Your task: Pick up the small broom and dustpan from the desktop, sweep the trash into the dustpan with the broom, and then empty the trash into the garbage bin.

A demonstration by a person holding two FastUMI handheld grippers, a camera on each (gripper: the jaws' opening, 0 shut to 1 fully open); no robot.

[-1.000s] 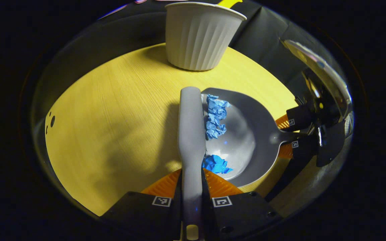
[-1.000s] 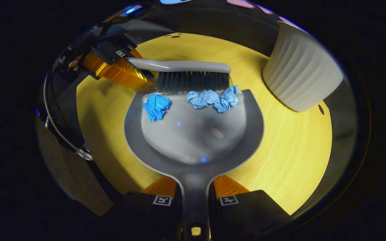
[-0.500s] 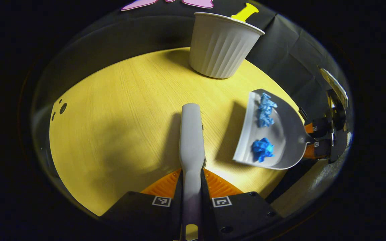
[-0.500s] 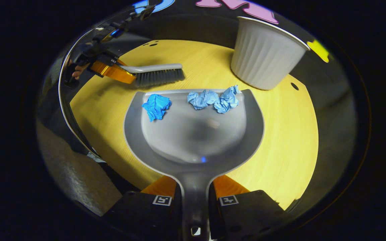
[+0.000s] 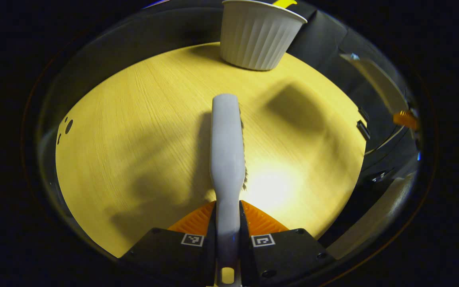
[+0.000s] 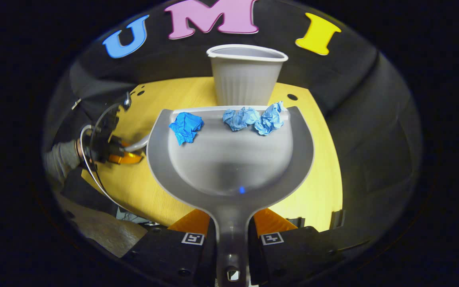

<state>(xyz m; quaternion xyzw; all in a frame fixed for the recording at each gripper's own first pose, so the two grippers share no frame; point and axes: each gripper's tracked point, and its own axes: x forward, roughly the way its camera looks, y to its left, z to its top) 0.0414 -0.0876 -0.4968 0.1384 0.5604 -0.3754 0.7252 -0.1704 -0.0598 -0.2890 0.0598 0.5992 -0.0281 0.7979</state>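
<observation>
Two grippers: your right gripper (image 6: pixel 232 223) pinches dustpan (image 6: pixel 229 175), centre | three paper wads (image 6: pixel 249 119) near lip | bin (image 6: pixel 246 75) behind | left gripper (image 5: pixel 227 223) pinches broom (image 5: pixel 226 147), centre.

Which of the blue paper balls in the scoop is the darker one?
The lone ball on the left of the dustpan in the right gripper view: a deeper, brighter blue, sitting apart. The paler wads are bunched together to its right, by the front lip.

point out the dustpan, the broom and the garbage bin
dustpan (image 6: pixel 229 159), right gripper view, on its bare scoop floor
broom (image 5: pixel 225 135), left gripper view, on the back of its head
garbage bin (image 6: pixel 245 81), right gripper view, on its ribbed side wall
</observation>
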